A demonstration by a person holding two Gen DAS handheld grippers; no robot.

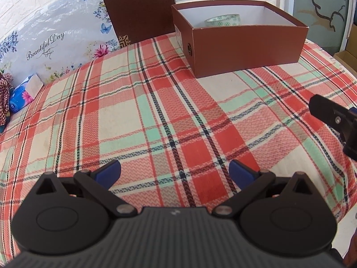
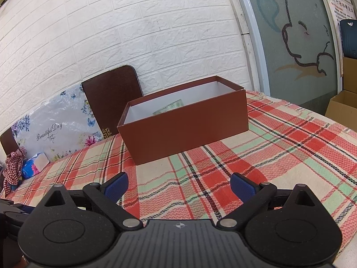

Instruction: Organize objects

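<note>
An open brown box (image 1: 243,49) with a white inside stands on the plaid tablecloth (image 1: 156,116) at the back right. A roll of clear tape with green print (image 1: 223,20) lies inside it; in the right wrist view only its top edge (image 2: 170,107) shows over the box wall (image 2: 185,131). My left gripper (image 1: 175,170) is open and empty, low over the cloth, well short of the box. My right gripper (image 2: 178,184) is open and empty, in front of the box. Part of the right gripper (image 1: 334,120) shows at the right edge of the left wrist view.
The brown box lid (image 1: 138,9) leans upright against the white brick wall behind the box. A floral board (image 1: 55,44) leans at the back left, with a blue tissue pack (image 1: 24,93) and a checked cloth (image 2: 14,167) beside it. Cardboard boxes (image 2: 343,105) stand past the table's right edge.
</note>
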